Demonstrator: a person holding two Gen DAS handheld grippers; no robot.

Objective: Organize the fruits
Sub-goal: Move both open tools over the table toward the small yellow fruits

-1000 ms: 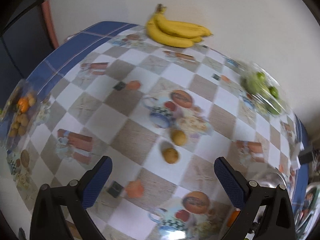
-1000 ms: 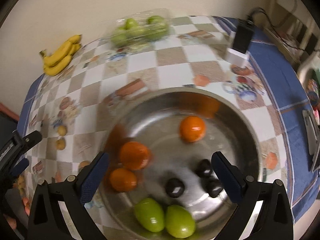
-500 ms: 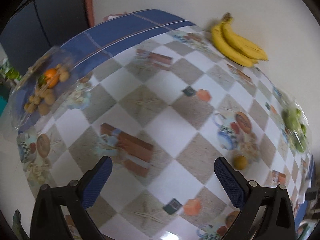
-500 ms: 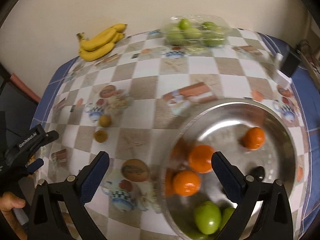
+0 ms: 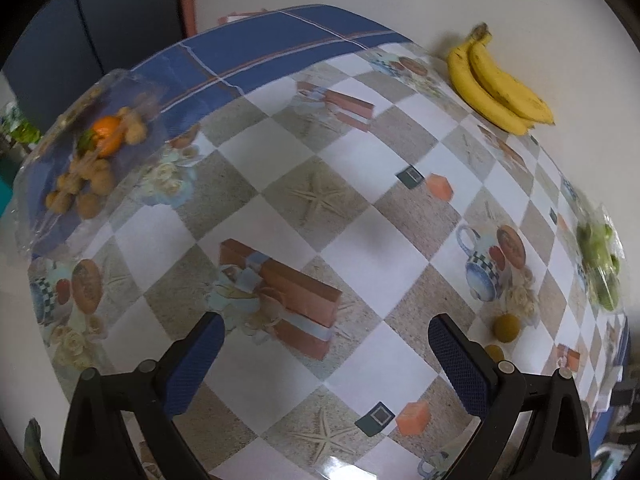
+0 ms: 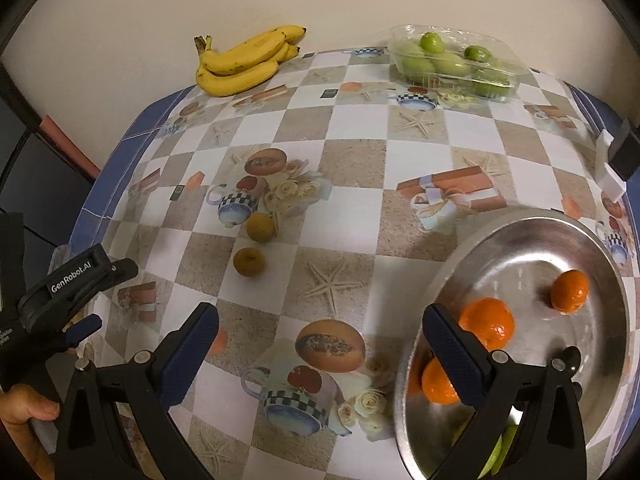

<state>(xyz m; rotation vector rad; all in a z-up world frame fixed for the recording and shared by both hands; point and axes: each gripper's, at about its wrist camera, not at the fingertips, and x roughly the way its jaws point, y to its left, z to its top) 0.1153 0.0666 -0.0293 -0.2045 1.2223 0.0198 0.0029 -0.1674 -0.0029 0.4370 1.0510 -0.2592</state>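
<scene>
A steel bowl (image 6: 448, 276) at the near right holds oranges (image 6: 490, 322) and green fruit. Two small brown fruits (image 6: 249, 262) (image 5: 506, 328) lie loose on the checkered tablecloth. Bananas (image 6: 240, 64) (image 5: 500, 92) rest by the far wall. A clear tray of green fruit (image 6: 452, 64) (image 5: 598, 264) sits at the back right. A plastic bag of small brown fruits and an orange (image 5: 92, 160) lies at the table's left edge. My left gripper (image 5: 326, 356) is open over the cloth, empty. My right gripper (image 6: 320, 344) is open and empty, beside the bowl's left rim.
A black and white adapter (image 6: 616, 160) stands at the right table edge. The left gripper body (image 6: 60, 300) and a hand (image 6: 28, 420) show at the right wrist view's lower left. A dark cabinet (image 5: 100, 28) stands beyond the table's left end.
My left gripper has swung left, away from the loose brown fruits toward the bag. My right gripper has pulled back left off the bowl, which now sits at its right.
</scene>
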